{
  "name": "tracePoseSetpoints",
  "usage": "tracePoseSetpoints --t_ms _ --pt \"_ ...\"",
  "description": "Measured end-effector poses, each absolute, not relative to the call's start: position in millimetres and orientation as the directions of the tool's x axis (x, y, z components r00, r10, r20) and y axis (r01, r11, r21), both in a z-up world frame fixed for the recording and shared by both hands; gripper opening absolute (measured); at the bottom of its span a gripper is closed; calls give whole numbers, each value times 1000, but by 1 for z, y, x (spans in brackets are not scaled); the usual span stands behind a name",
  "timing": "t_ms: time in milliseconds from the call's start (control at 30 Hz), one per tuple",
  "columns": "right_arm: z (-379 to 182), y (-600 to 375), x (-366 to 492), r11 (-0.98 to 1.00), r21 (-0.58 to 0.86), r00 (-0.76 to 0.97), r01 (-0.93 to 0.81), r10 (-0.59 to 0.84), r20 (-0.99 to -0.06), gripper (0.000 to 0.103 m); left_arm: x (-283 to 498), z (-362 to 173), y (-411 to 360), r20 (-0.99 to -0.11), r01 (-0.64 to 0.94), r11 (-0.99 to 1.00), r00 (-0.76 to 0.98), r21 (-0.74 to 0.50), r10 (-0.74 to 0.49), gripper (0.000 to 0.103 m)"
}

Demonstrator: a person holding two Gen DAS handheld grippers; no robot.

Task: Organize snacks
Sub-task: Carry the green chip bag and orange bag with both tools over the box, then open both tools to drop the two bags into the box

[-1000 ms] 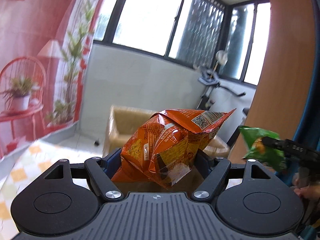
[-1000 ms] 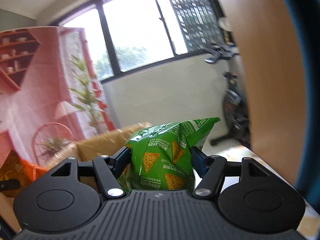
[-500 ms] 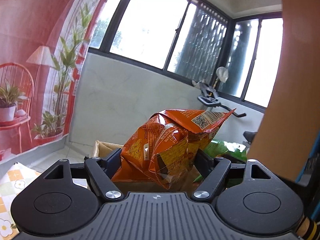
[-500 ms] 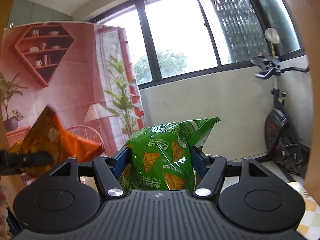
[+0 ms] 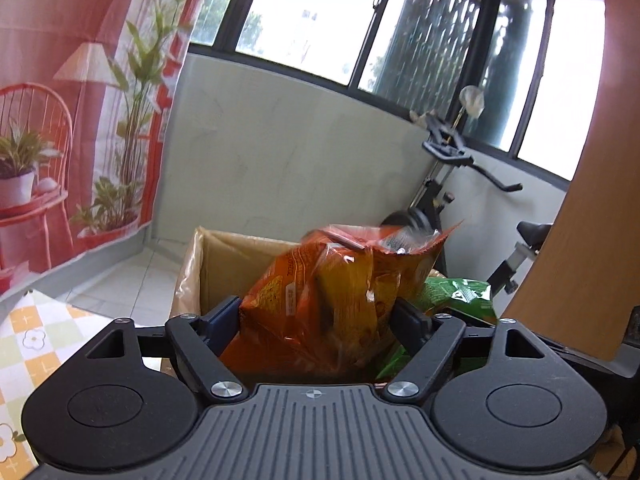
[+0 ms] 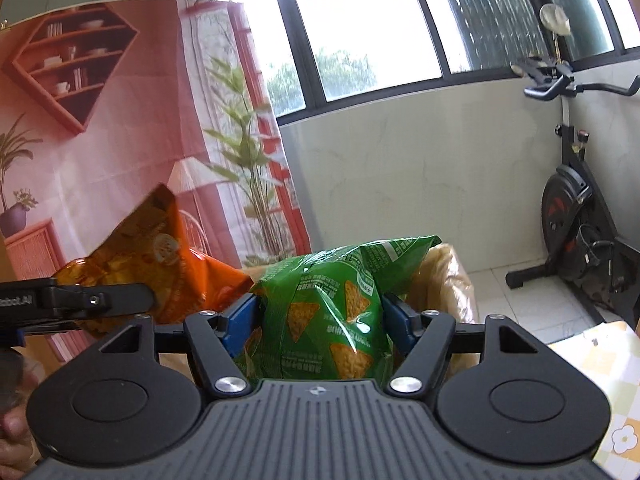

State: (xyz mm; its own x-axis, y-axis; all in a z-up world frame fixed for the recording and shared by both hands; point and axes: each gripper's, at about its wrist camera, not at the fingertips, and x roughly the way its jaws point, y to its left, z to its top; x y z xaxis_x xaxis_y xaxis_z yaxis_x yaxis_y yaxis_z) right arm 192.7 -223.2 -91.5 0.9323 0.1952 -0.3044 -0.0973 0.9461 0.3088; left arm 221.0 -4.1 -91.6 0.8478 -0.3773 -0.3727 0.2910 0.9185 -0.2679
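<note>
Holding an orange chip bag (image 5: 324, 304) over the open cardboard box (image 5: 224, 256), our left hand-held gripper (image 5: 320, 320) has its jaws opening, the blurred bag between them seemingly slipping free. To its right, our right hand-held gripper (image 6: 320, 320) is also opening around a green chip bag (image 6: 332, 304), its pads apparently still touching. We judge both bags light, puffy, crinkly and slick; gripping mid-body, gently, spares the fragile chips.
</note>
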Motion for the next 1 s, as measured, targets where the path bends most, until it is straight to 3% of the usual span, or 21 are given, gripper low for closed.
tracePoseSetpoints --t_ms 267,733,1000 --pt "-80 -222 181 955 290 930 -56 155 -332 74 212 -76 5 -373 274 920 852 -279 -367 87" --pt "-24 -205 104 950 294 953 -109 183 -241 74 150 -27 10 -303 276 934 891 -229 -337 87" --pt "-23 -201 52 942 322 953 -98 183 -243 74 119 -35 26 -346 274 942 880 -191 -326 87"
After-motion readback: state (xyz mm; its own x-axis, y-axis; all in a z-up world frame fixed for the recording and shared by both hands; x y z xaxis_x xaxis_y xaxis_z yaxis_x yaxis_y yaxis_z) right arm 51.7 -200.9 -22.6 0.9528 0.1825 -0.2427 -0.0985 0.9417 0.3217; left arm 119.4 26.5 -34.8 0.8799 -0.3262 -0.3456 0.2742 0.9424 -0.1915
